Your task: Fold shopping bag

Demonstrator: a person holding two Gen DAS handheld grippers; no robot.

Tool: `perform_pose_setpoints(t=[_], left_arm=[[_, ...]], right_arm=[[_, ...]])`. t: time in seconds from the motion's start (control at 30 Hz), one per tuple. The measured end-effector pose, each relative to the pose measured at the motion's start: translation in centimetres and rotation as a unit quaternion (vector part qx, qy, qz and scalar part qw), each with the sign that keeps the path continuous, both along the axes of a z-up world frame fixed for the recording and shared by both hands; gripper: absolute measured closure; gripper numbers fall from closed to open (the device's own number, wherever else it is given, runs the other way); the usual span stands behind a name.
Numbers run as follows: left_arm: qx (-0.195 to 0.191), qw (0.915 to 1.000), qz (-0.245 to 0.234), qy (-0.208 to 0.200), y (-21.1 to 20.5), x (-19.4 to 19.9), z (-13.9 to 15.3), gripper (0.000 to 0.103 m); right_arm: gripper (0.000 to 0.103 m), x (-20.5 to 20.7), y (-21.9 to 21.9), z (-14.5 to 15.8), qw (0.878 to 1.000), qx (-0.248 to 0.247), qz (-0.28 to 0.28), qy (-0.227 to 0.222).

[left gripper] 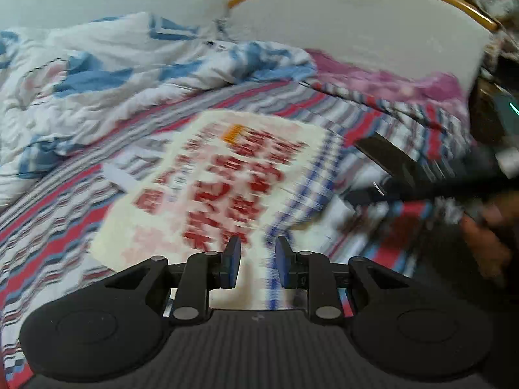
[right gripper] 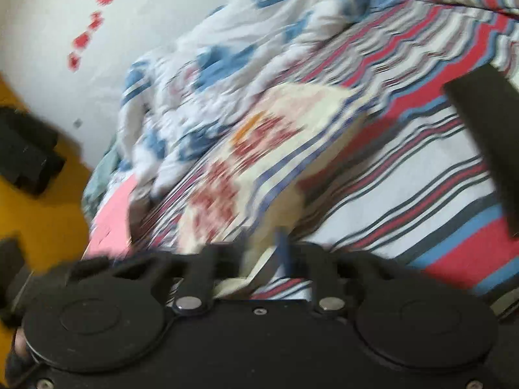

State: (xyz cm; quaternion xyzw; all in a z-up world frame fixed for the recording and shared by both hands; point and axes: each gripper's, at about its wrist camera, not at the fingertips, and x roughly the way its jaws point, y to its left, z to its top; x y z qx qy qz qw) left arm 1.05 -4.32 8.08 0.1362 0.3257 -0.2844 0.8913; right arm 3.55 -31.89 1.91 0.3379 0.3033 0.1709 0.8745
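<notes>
Tilting down over shopping bag (left gripper: 207,188), left tongs (left gripper: 258,264) (parted)

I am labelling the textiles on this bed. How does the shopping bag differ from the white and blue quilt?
The shopping bag lies flat; the quilt is bunched in folds. The bag is cream with red print and an orange mark; the quilt is white with blue patches. The bag is smaller. Both rest on the striped sheet.

Soft even indoor light, heavy motion blur, fisheye bending at edges
</notes>
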Motion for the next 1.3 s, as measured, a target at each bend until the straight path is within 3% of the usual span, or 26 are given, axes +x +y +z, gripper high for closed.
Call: perform_pose_setpoints(t=[0.07,0.17,0.3,0.37,0.43,0.5,0.57,0.67,0.73,0.8,0.97,1.07,1.13,1.3], left_arm=[[0.02,0.9997,-0.008,0.008,-0.9,-0.4,-1.3,0.081],[0.056,0.998,-0.022,0.018,-2.1,-0.5,-3.4,0.081],[0.068,0.9974,-0.014,0.021,-2.2,0.0,-4.2,0.081],[0.076,0.9969,-0.007,0.017,-1.9,0.1,-4.2,0.081],[0.092,0.9957,0.005,0.013,-1.1,0.1,-4.1,0.081],[0.105,0.9942,0.022,0.011,0.1,0.0,-3.7,0.081],[0.113,0.9926,0.043,0.006,1.9,-0.4,-2.7,0.081],[0.052,0.9976,0.045,0.011,5.7,-2.3,0.8,0.081],[0.01,0.9992,0.037,0.015,7.9,-3.5,2.9,0.081],[-0.009,0.9988,0.049,0.003,9.4,-4.5,4.3,0.081],[0.04,0.9932,0.108,0.015,8.9,-3.2,1.8,0.081],[0.064,0.991,0.114,0.029,7.0,-1.8,-0.7,0.081],[0.095,0.9886,0.112,0.032,6.1,-1.4,-2.1,0.081],[0.13,0.9852,0.107,0.032,5.4,-1.7,-2.7,0.082]], right_arm=[[0.042,0.4,-1.2,-0.3,1.0,0.002,-0.03,0.003],[0.042,1.2,-3.2,-1.7,0.997,0.049,-0.049,0.031],[0.043,3.7,-3.4,-3.1,0.994,0.082,-0.059,0.041],[0.088,4.4,-3.3,-3.7,0.992,0.11,-0.05,0.025],[0.099,4.2,-3.1,-4.1,0.99,0.137,-0.039,0.023],[0.1,3.2,-2.4,-4.1,0.985,0.168,-0.025,0.026],[0.1,1.3,-1.5,-4.1,0.97,0.238,0.001,0.049],[0.1,-2.0,-0.1,-3.8,0.95,0.301,0.029,0.077],[0.1,-3.6,0.5,-3.4,0.945,0.314,0.035,0.085],[0.1,-4.8,0.7,-3.2,0.948,0.303,0.038,0.094],[0.099,-5.8,1.6,-4.4,0.955,0.27,0.033,0.119],[0.088,-6.7,1.6,-4.1,0.963,0.242,0.028,0.115],[0.074,-7.2,1.3,-3.8,0.967,0.228,0.023,0.109],[0.07,-8.5,-0.7,-2.2,0.984,0.162,-0.016,0.068]])
